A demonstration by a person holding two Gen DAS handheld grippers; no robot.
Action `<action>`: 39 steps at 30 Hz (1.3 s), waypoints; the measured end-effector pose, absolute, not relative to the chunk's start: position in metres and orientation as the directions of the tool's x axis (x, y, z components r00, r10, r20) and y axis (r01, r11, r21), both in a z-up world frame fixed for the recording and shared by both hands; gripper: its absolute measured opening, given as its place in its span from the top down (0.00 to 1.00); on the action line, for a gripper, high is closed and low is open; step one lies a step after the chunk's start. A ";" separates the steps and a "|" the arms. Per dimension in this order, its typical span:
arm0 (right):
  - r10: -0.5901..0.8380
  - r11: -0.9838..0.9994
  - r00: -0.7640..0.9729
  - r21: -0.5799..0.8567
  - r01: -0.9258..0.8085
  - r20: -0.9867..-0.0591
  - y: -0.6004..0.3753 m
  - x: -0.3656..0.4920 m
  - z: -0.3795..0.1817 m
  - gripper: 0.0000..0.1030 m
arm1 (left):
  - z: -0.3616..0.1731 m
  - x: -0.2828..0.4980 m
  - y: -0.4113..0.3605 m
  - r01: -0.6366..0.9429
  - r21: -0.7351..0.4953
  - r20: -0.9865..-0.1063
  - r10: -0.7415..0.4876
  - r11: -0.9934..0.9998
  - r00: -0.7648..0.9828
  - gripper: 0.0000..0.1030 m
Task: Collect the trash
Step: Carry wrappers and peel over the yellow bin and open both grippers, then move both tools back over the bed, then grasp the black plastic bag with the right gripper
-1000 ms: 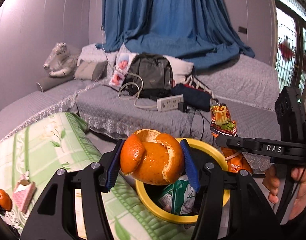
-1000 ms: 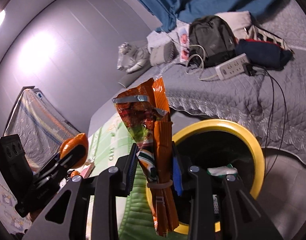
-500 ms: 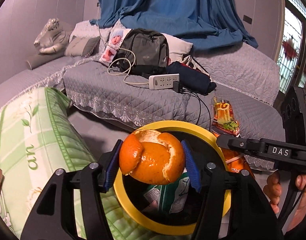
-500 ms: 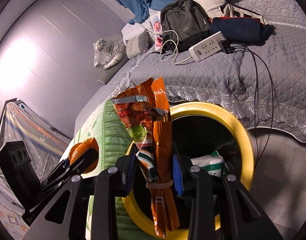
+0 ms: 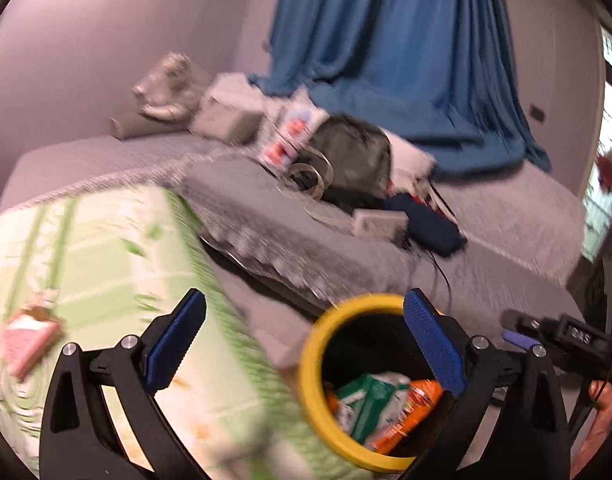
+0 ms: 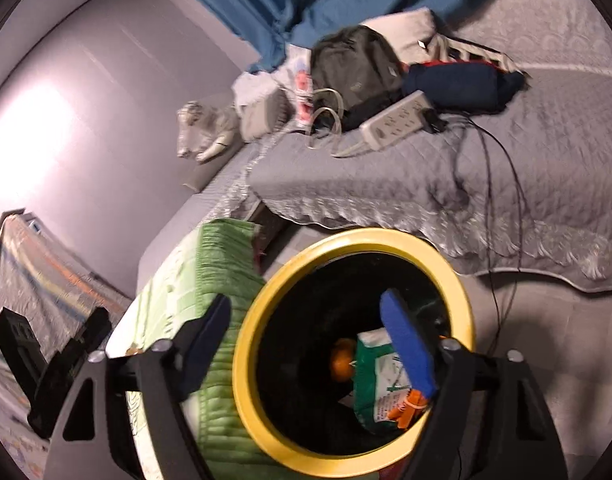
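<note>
The one marking that can be made out is "DAS" in pale letters on a small dark plate on the right gripper [image 5: 578, 336], seen at the right edge of the left wrist view; blur leaves the letters soft. The green packet [image 6: 380, 376] in the bin [image 6: 245, 364] carries fine dark print, and the orange packet [image 5: 410, 412] beside it has coloured marks, but none of it can be read. The backpack [image 6: 358, 68] has a small badge, too small to read.
</note>
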State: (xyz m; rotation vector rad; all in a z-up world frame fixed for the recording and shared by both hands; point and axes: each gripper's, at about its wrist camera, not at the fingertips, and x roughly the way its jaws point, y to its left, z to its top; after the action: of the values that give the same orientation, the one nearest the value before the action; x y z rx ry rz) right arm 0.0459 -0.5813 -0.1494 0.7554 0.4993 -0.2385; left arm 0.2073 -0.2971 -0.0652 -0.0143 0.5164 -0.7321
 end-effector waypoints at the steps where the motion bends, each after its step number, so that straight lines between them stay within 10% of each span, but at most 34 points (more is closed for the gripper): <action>1: -0.027 0.720 0.873 0.597 0.355 -0.487 -0.576 0.045 -0.144 0.13 | -0.059 0.209 -0.286 0.621 -0.186 -0.436 -0.631 0.761 0.642 0.08; 11: 0.172 0.917 0.913 0.399 -0.011 -0.370 -0.469 0.088 -0.083 0.07 | -0.020 0.185 -0.113 0.450 -0.100 -0.327 -0.456 0.887 0.827 0.08; 21: 0.577 0.802 0.618 0.229 -0.551 -0.534 -0.240 0.180 -0.076 0.07 | -0.052 0.134 0.088 0.004 -0.075 -0.341 -0.030 0.997 0.940 0.08; 39: 0.392 0.670 0.413 -0.053 -0.740 -0.822 -0.005 0.278 -0.169 0.25 | -0.080 0.082 0.223 -0.240 -0.232 -0.375 0.142 0.942 0.916 0.08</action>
State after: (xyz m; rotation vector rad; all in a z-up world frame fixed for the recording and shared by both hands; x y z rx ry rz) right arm 0.2780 -0.0049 -0.1690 -0.4474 0.8857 0.7424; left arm 0.0821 0.2225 -0.0798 -0.2789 0.3623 0.1991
